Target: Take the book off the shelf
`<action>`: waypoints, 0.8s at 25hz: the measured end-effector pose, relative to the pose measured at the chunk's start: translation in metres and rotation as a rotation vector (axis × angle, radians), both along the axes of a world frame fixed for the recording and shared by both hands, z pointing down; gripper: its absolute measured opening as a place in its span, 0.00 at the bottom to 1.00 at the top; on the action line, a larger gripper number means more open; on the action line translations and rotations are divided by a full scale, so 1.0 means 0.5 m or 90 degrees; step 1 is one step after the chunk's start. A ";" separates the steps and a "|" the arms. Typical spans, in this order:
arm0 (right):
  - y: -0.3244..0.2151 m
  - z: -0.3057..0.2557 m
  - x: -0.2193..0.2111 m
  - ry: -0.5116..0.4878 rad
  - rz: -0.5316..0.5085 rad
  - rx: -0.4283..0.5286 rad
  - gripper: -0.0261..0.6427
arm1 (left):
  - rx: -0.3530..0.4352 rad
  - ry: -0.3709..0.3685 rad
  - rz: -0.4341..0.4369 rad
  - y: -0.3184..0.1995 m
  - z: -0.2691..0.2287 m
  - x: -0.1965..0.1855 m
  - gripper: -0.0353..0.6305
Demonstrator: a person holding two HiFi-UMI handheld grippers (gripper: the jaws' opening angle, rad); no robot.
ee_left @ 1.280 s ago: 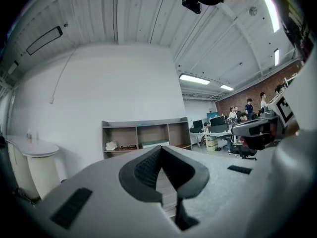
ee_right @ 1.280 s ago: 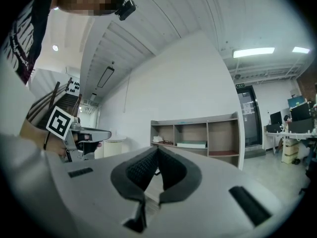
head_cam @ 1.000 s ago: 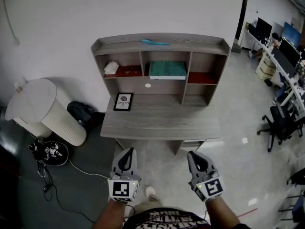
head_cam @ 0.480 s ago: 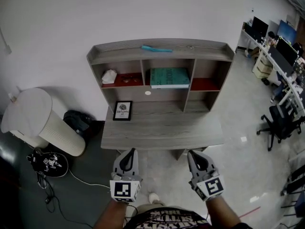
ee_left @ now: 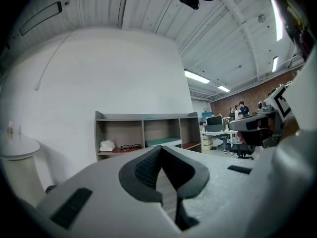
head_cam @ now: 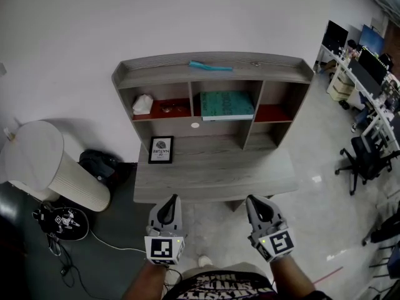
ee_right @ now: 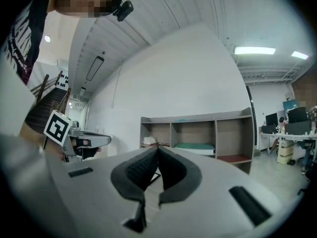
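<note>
I hold my left gripper and my right gripper low in front of me, side by side, near the front edge of the grey desk. The jaws of the left one are together with nothing between them, and the right one is also closed and empty. The teal book lies flat in the middle compartment of the shelf, well apart from both grippers. A small framed picture stands on the desk below the left compartment.

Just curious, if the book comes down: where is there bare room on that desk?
The desk top in front of the shelf, right of the framed picture, is bare. Crowded: the book fills the middle compartment.
</note>
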State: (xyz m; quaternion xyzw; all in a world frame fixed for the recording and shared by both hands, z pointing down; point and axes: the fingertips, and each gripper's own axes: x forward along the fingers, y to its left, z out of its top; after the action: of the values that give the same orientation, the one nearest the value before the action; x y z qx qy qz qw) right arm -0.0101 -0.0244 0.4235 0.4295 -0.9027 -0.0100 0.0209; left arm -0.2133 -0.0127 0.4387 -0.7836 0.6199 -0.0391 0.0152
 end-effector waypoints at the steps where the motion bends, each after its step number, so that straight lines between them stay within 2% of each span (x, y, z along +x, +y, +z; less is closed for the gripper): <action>1: -0.001 0.000 -0.002 0.000 0.003 -0.001 0.05 | 0.000 -0.003 0.004 -0.001 0.005 -0.002 0.06; 12: 0.000 0.011 0.009 0.013 0.019 -0.004 0.05 | -0.010 0.012 0.021 -0.016 0.021 0.000 0.06; 15: -0.005 0.008 0.011 0.025 0.024 -0.029 0.05 | -0.007 0.010 0.029 -0.024 0.019 0.010 0.06; 20: -0.038 0.020 0.010 0.023 0.011 -0.013 0.05 | -0.016 0.004 0.027 -0.052 0.029 0.007 0.06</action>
State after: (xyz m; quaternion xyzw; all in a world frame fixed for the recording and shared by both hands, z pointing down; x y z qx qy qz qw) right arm -0.0049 -0.0435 0.4334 0.4371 -0.8984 -0.0084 0.0414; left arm -0.2100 -0.0387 0.4530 -0.7969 0.6025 -0.0440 0.0043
